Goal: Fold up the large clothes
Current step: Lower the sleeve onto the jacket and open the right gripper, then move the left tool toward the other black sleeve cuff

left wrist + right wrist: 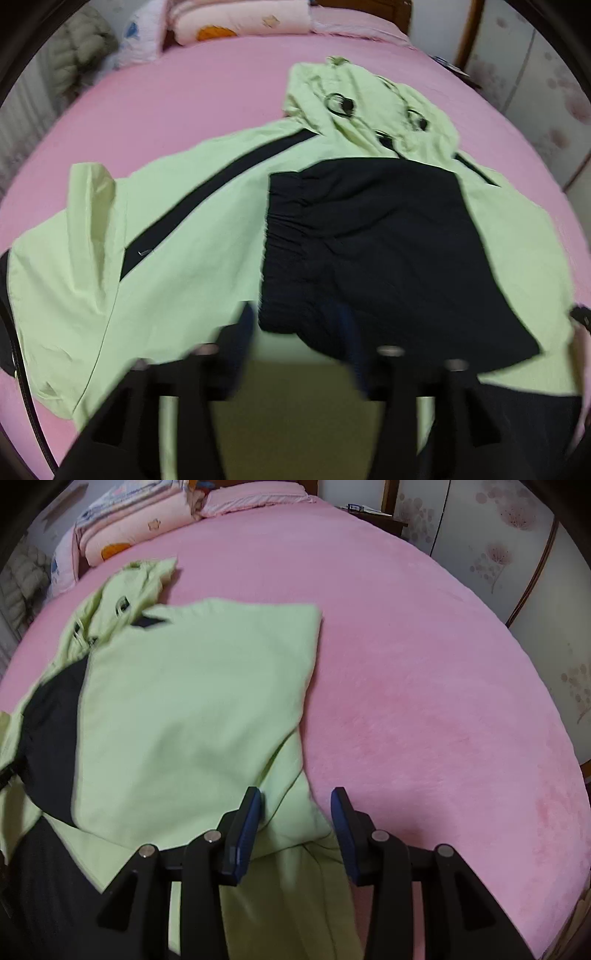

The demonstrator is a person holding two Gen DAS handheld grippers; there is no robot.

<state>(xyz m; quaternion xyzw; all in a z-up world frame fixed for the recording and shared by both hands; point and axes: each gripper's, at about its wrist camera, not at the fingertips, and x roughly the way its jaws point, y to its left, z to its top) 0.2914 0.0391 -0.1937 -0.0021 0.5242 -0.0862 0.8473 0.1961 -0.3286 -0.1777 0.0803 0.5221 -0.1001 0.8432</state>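
Your pale green and black hooded jacket (207, 229) lies spread on the pink plush bedspread (155, 110), hood toward the pillows, with a black elastic-cuffed sleeve (369, 251) folded across its middle.

Your left gripper (299, 332) sits with its jaws apart above the jacket's near edge, and the sleeve's lower corner hangs over one blurred fingertip. You could well snag that black fabric and drag the folded sleeve off line when you move. The blur suggests motion, so judge the contact carefully.

Your right gripper (295, 812) is wide open and holds nothing. Its left blue pad (247, 827) is over the green cloth and its right pad is over bare bedspread. Close here and you may catch only the single outer layer, which would pull the edge crooked.

Only the left wrist view shows the far green sleeve (92, 192), bent back at its end, and the hood's black toggles. Only the right wrist view shows the folded right panel (207, 686) with its clean outer edge and the open bedspread beyond it.
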